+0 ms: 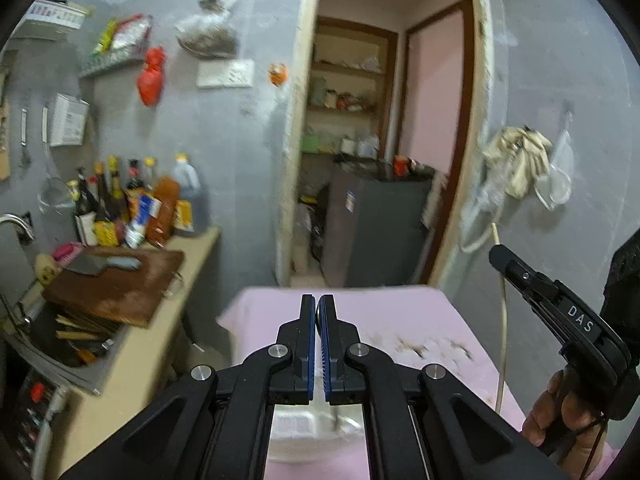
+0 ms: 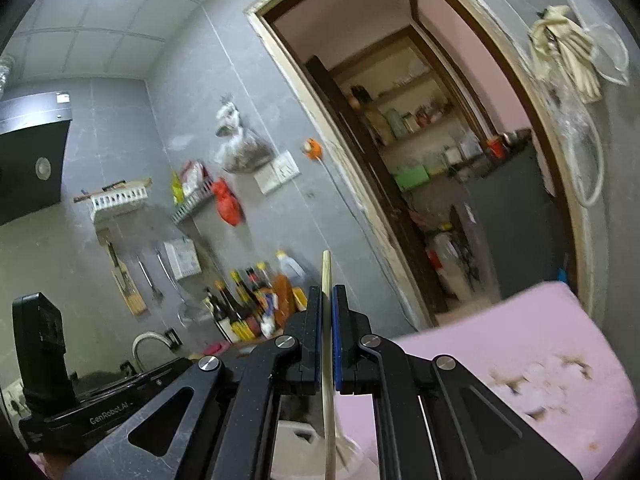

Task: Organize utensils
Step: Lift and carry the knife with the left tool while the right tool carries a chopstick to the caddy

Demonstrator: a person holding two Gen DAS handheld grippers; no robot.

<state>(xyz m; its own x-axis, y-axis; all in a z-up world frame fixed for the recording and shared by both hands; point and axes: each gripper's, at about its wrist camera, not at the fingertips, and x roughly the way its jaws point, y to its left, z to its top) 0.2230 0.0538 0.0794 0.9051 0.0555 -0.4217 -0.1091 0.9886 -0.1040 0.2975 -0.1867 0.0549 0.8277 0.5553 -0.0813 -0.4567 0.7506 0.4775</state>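
Grey tiled walls close in a small kitchen. On the left, a counter (image 1: pixel 168 336) carries a wooden cutting board (image 1: pixel 116 284) with a cleaver (image 1: pixel 102 266) on it, and behind it a cluster of sauce bottles (image 1: pixel 136 204). Past these, an open doorway (image 1: pixel 384 128) shows shelves and a dark cabinet (image 1: pixel 372 220). On the right wall hangs a bundle of cloth (image 1: pixel 520 156).

Below, a desk (image 1: pixel 400 320) under a pink, stained cover fills the foreground, with a blurred white container (image 1: pixel 296 428) under the claws.

The left claw (image 1: pixel 319 312) is pressed together; a thin dark edge shows between its blue pads, too small to name. The right claw (image 2: pixel 327 300) pinches a pale chopstick (image 2: pixel 329 380), which stands upright, running from above the pads down towards the container.
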